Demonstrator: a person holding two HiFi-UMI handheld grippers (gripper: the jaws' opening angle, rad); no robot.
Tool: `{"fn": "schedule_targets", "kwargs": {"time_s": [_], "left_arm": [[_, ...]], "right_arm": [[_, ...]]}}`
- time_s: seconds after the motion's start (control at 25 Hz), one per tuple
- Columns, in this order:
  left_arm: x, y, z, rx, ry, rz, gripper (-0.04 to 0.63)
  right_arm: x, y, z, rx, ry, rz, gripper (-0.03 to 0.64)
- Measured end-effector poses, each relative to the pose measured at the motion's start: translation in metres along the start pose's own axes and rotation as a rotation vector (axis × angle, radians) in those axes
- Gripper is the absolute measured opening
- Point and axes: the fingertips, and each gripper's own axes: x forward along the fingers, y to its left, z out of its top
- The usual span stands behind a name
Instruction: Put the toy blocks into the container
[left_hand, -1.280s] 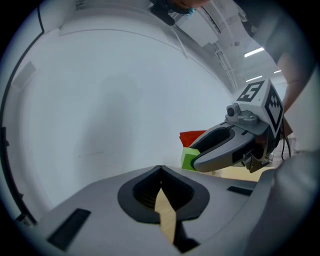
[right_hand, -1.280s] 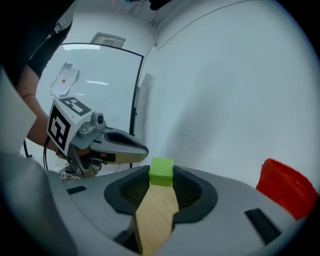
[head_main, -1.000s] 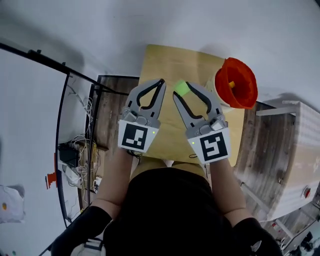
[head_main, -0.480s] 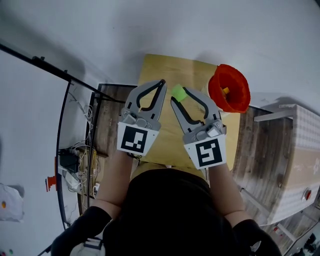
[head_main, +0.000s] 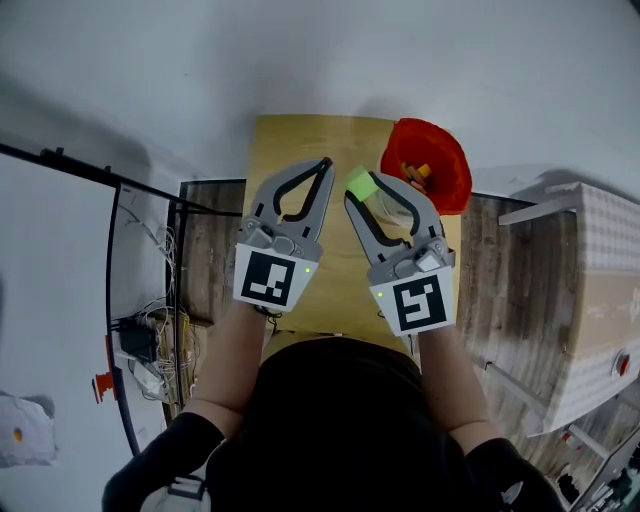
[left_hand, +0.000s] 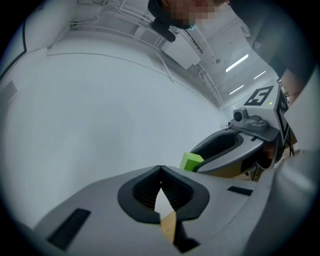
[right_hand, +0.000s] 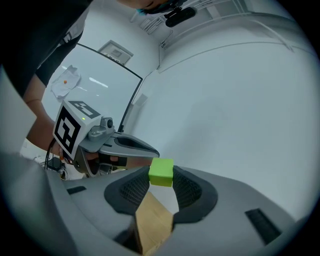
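A light green block (head_main: 361, 182) (right_hand: 161, 172) (left_hand: 190, 161) is pinched at the tips of my right gripper (head_main: 364, 184) (right_hand: 161, 175), held level above the small wooden table (head_main: 290, 145). The red container (head_main: 428, 165) stands on the table's far right corner, just right of the block; small orange and yellow pieces lie inside it. My left gripper (head_main: 322, 163) (left_hand: 160, 169) hovers beside the right one, its tips touching with nothing between them.
The wooden table (right_hand: 150, 222) is small, with floor boards (head_main: 205, 250) on both sides. A black metal frame (head_main: 120, 200) and cables (head_main: 160, 330) stand at the left. A pale cabinet (head_main: 600, 290) is at the right. A white wall fills both gripper views.
Both grippers have moved a little forward over the table, the green block still held. In the head view the red container has shifted left, nearer the right gripper's tips.
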Motion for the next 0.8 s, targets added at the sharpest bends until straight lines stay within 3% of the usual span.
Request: {"fn": "schedule_targets", "kwargs": {"time_s": [0.56,0.8], "left_arm": [[0.084,-0.07,0.006,-0.006,0.0,-0.095,0.011],[0.105,-0.087,0.0,-0.006,0.03,-0.09,0.011]], "right_arm": [[-0.045,-0.087,-0.054,0.034,0.068,-0.074,0.158],[-0.05,-0.104,-0.087,0.089,0.115,-0.038,0.158]]}}
